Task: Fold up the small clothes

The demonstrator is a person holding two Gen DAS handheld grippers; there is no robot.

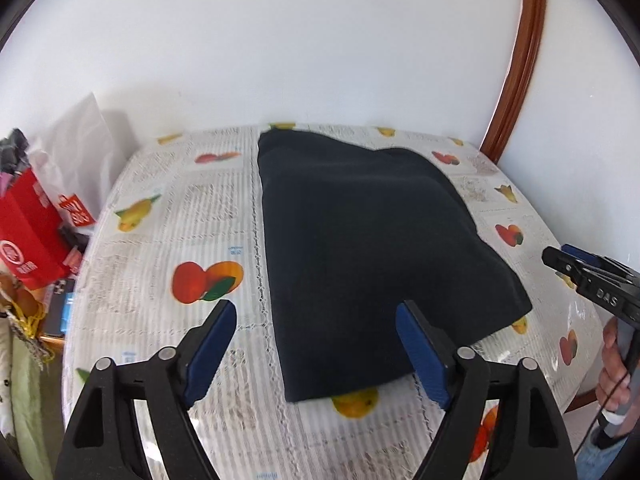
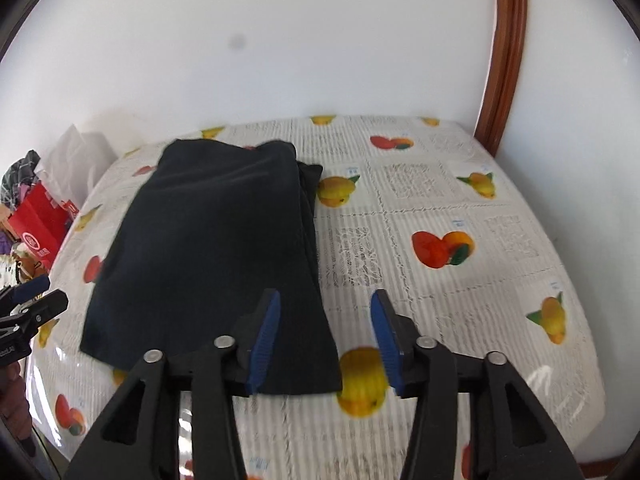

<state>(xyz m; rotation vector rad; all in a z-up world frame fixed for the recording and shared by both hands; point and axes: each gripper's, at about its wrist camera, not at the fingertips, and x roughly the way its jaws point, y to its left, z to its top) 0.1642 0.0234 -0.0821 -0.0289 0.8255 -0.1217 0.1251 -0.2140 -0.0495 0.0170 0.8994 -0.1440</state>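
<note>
Dark garment lies folded into a layered oblong on the fruit-print tabletop. Left tongs and right tongs both gape, empty, above its near edge. Fold looks mostly done; maybe one more halving left.

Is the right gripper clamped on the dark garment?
No. In the right wrist view the right gripper stands open above the dark garment, its blue pads clear of the cloth.

Fruit-print table; folded dark garment lying flat.
</note>
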